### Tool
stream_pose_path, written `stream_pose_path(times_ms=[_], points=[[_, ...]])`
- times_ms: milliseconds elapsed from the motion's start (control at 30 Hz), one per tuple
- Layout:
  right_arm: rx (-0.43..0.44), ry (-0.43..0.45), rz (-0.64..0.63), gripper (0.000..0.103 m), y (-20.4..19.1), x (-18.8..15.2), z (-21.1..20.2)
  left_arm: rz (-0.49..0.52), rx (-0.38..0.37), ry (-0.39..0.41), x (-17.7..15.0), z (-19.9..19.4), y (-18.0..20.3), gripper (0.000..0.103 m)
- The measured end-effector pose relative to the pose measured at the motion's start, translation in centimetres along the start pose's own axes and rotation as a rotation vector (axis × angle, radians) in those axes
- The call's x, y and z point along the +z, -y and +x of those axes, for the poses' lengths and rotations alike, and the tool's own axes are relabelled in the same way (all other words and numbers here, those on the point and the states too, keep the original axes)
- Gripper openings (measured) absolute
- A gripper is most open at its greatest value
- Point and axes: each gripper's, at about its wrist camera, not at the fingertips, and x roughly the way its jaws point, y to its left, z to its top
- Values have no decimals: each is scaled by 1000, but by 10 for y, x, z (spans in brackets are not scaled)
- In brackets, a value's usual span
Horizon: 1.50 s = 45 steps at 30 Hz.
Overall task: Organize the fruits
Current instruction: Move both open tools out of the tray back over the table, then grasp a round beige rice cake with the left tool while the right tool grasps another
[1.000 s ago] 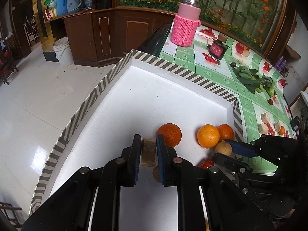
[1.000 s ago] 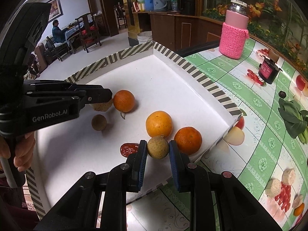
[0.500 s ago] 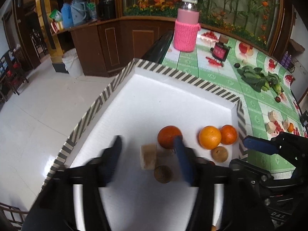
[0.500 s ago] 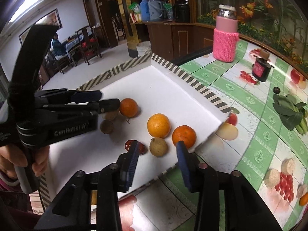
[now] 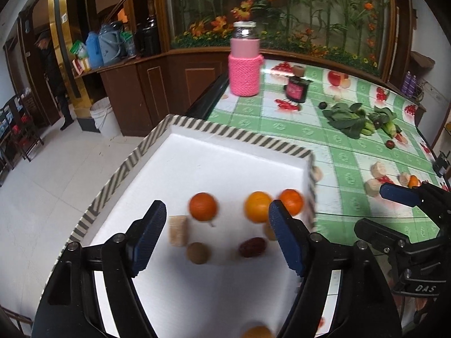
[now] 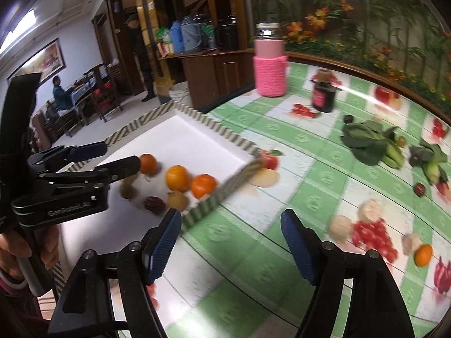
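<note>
Both the left gripper [image 5: 215, 235] and right gripper [image 6: 229, 246] are opening, empty, above blurred oranges [image 5: 258, 207].

"GenRobot.AI" on left gripper [image 6: 118, 157]; "DAS"

Restaurant hall: dining tables [image 6: 81, 90], planted glass display [image 5: 282, 14]

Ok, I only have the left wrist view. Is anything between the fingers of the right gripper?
Observer: No. The right gripper is opening above the tablecloth, outside the tray, nothing between its jaws.
Operator: The left gripper hides something in the tray, on the right. What?
Observer: A round brownish fruit, lying close to the striped rim.
Operator: Who holds the left gripper?
Observer: A hand grips its handle; its jaws are opening, empty.
</note>
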Motion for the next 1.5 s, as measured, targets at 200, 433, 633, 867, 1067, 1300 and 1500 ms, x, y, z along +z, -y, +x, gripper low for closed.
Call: stream_pose_path(times_ms=[200,433,633,867,1067,1300,1500], points=[[-70,29,34,81,30,-16,-18,31,-45,3,2,-4,33,75],[-142,29,101,81,75,-38,-38,72,-97,-5,3,-8,71,75],[-208,11,159,82,118,-61,-57,117,-150,-28,2,-4,108,75],[-230,-1,214,82,154,-75,-66,157,-250,-91,3,15,152,75],[-217,-8,231,82,166,-76,-63,172,-300,-155,9,44,184,75],[-198,-5,209,82,168,-61,-55,182,-311,-202,13,75,202,75],[-183,4,179,82,167,-41,-48,174,-289,-194,17,84,194,26]])
